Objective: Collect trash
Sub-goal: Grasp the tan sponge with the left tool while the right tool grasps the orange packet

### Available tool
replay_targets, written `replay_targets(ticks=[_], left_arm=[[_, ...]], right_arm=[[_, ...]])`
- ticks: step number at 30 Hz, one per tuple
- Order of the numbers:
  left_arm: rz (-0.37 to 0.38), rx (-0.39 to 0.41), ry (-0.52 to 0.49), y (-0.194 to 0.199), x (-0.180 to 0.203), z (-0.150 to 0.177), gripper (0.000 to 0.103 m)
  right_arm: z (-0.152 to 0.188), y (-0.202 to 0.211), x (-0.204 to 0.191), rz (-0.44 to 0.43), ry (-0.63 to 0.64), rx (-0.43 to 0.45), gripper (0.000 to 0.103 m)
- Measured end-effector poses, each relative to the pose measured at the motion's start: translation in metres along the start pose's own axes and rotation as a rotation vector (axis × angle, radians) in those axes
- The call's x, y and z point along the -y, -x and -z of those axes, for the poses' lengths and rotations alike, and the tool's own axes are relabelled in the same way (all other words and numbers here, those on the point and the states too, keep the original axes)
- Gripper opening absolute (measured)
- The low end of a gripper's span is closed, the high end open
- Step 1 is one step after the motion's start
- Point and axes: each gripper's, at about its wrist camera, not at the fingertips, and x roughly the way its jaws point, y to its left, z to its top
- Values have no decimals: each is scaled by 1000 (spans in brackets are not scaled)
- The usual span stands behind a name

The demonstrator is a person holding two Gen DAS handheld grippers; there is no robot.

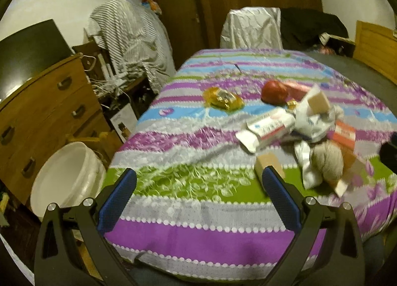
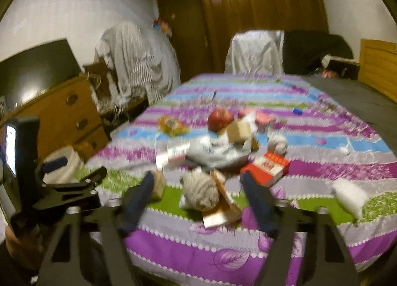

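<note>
A pile of trash lies on the striped bedspread (image 1: 188,152): a white toothpaste box (image 1: 268,127), a crumpled white bag (image 1: 312,122), a grey crumpled paper ball (image 1: 327,159) and a red and white carton (image 2: 266,167). The grey ball also shows in the right wrist view (image 2: 201,188). A yellow wrapper (image 1: 222,99) lies further back. My left gripper (image 1: 198,182) is open and empty over the near bed edge, left of the pile. My right gripper (image 2: 196,184) is open, its jaws on either side of the grey ball. A white bucket (image 1: 67,177) stands on the floor left of the bed.
A red apple (image 1: 274,91) lies behind the pile. A small tan box (image 1: 269,164) sits by my left gripper's right finger. A white packet (image 2: 352,195) lies at the right. A wooden dresser (image 1: 47,107) stands left, covered chairs (image 1: 250,28) beyond the bed.
</note>
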Motion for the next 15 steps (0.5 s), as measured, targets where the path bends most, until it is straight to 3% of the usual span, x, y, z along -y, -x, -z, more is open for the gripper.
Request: replay_targets(ticks=[2, 6, 11, 15], left_arm=[[21, -15, -16, -6, 1, 6, 92], [77, -32, -26, -14, 5, 8, 77], [168, -22, -9, -19, 10, 3, 76], [190, -18, -5, -23, 16, -1, 76]], right_arm=[[5, -14, 4, -20, -1, -47, 48], [13, -38, 18, -17, -12, -96, 47], [16, -57, 41, 3, -13, -127, 47], [19, -60, 59, -54, -48, -125, 47]])
